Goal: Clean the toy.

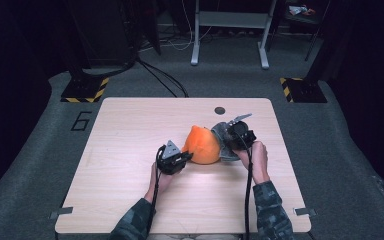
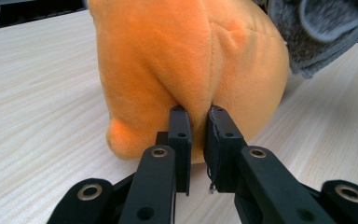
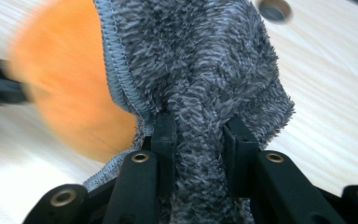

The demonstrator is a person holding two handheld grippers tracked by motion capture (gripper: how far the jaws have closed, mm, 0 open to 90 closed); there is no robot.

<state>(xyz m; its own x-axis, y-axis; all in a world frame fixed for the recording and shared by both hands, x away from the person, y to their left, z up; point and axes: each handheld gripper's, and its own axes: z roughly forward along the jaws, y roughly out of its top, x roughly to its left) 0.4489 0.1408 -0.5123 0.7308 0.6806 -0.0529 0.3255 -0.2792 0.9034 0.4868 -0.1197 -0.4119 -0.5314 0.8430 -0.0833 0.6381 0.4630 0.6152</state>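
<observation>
Two grippers engaged | left gripper [image 2: 198,140]: jaws pinched on fold of orange plush rounded toy [image 1: 202,145], mid light wooden table [image 1: 130,130] | right gripper [image 3: 200,140]: clamped on fuzzy grey towel [image 3: 205,70], draped against toy's right side

Table [image 1: 130,200]: centre of the high view; plush toy [image 1: 202,145] on it, just right of centre; fuzzy cloth [image 1: 221,137] touching the toy's right side; left gripper [image 1: 184,157] at the toy's lower left; right gripper [image 1: 228,140] on the cloth, right of the toy; round hole [image 1: 220,110] in the tabletop behind the cloth.
</observation>
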